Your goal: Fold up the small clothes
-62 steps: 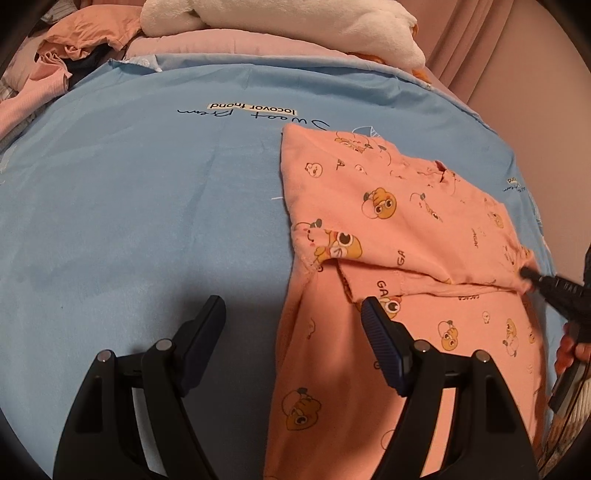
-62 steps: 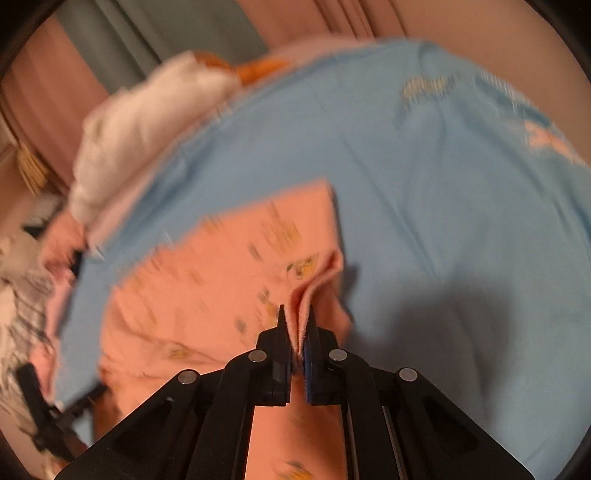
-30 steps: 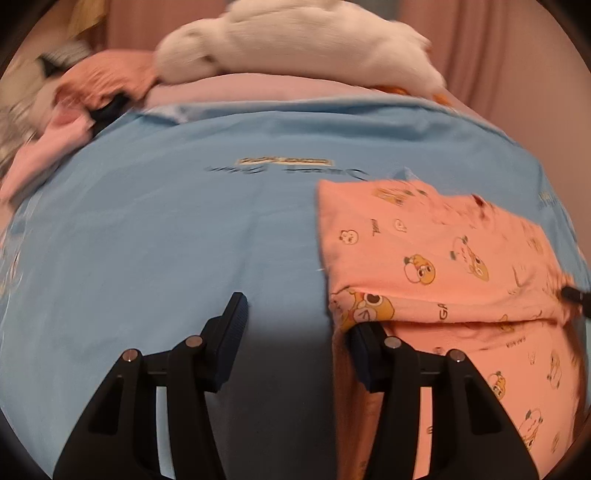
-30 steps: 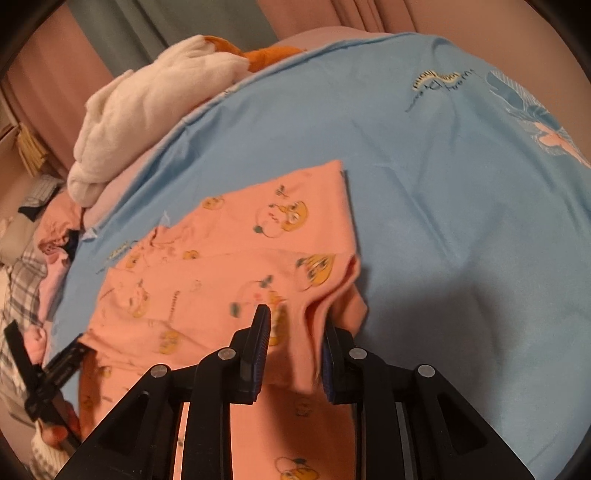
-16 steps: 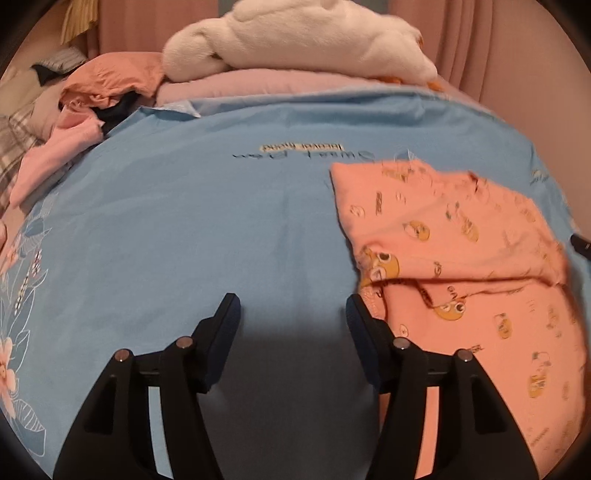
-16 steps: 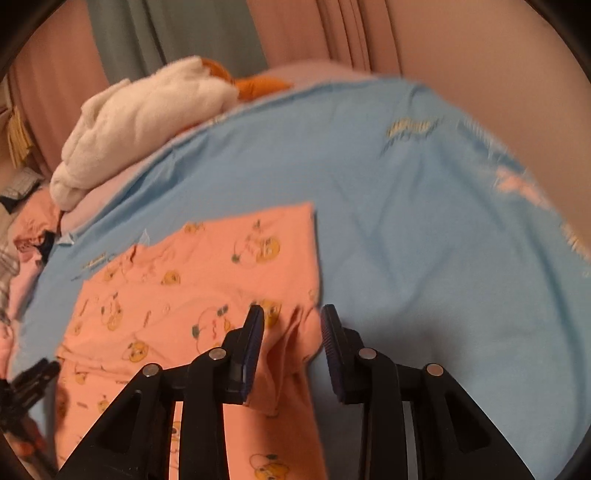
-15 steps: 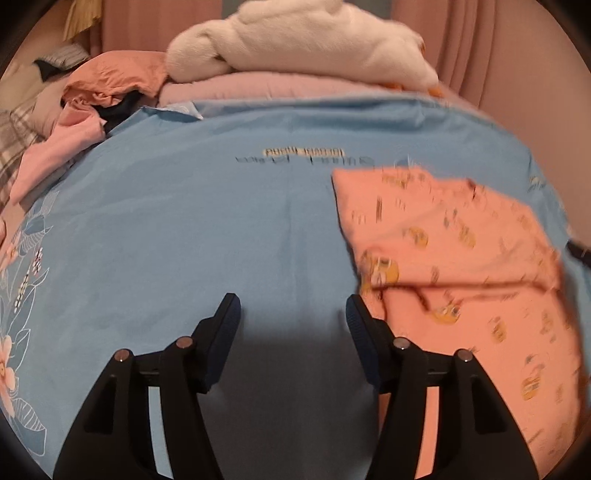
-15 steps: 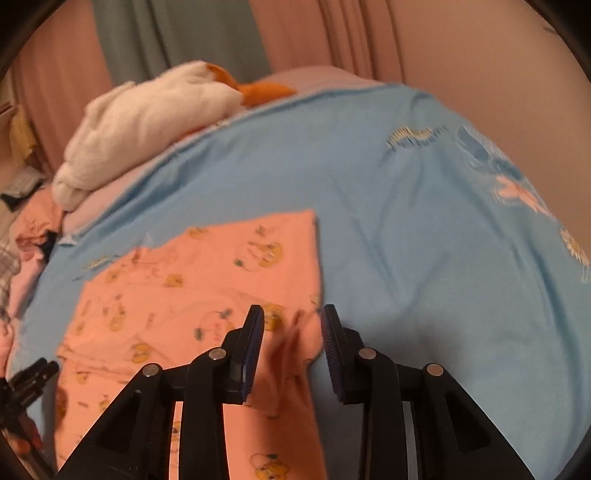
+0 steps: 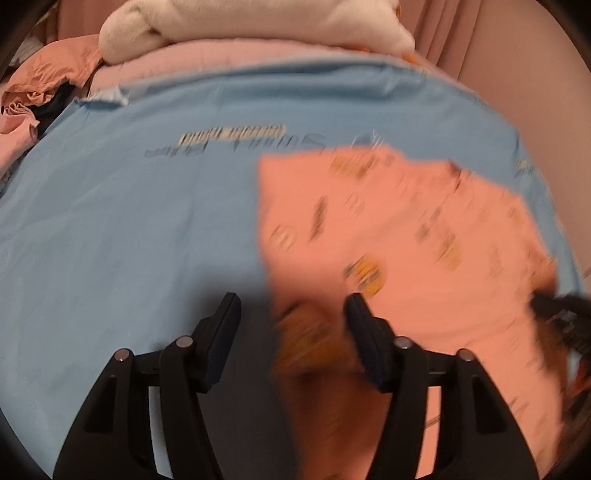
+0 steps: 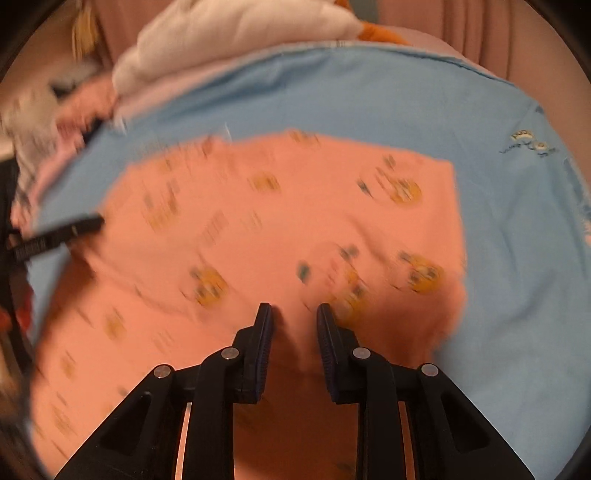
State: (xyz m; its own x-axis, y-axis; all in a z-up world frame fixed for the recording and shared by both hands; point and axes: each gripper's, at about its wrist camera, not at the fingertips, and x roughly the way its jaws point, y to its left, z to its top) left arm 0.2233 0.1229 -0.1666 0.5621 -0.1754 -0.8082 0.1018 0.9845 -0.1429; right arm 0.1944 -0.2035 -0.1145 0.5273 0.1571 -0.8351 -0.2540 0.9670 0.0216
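A small orange garment with a cartoon print lies partly folded on the blue bedsheet. It also shows in the right wrist view. My left gripper is open over the garment's left folded edge, which sits between the jaws. My right gripper is open, hovering just above the garment near its right side. Both views are motion-blurred. The right gripper's tip shows at the left wrist view's right edge, and the left gripper's tip shows at the right wrist view's left edge.
A white blanket on pink bedding lies at the bed's far end. Crumpled pink and orange clothes are piled at the far left. The sheet has printed lettering. A pink curtain hangs behind.
My right gripper let go of the garment's edge and opened, then moved in over the garment. My left gripper moved right so the folded left edge lies between its jaws.
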